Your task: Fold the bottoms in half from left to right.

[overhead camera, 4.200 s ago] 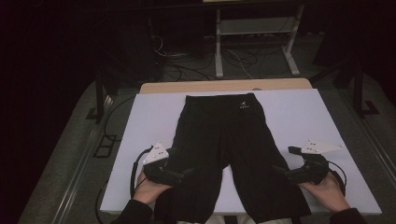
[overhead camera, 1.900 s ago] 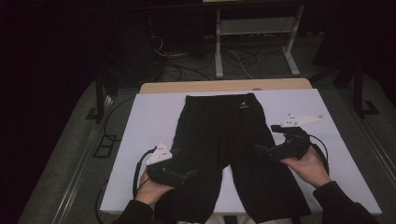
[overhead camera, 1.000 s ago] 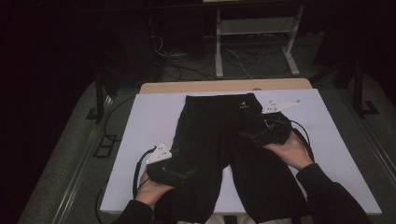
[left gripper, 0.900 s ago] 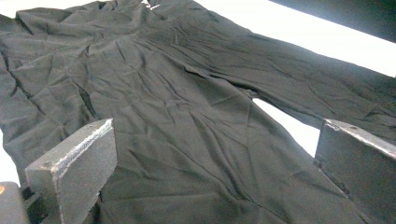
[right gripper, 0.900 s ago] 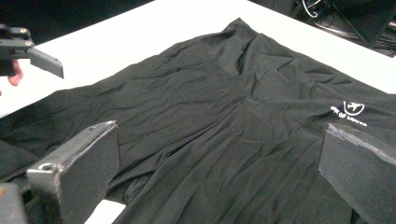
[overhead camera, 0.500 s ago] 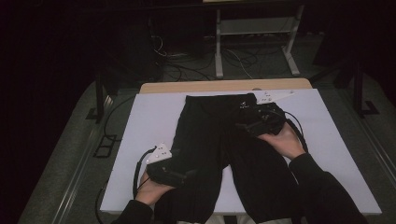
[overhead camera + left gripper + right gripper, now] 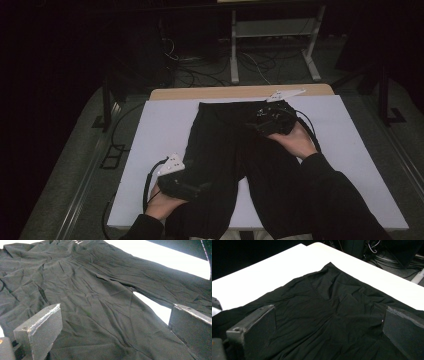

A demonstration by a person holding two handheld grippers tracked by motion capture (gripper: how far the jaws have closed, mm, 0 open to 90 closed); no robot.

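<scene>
A pair of black trousers lies flat on the white table cover, waist at the far end and legs toward me. My left gripper rests on the left leg near the front edge, pointing right. In the left gripper view the left gripper has its jaws wide apart over wrinkled fabric. My right gripper hovers over the right side of the waist, pointing left. In the right gripper view the right gripper is open above the waistband area, gripping nothing.
A strip of wooden tabletop shows beyond the white cover. Behind the table stand a metal frame and loose cables on the dark floor. Bare white cover lies on both sides of the trousers.
My right gripper has travelled from the near right trouser leg forward and leftward to the waist. The left gripper has stayed on the left leg.
</scene>
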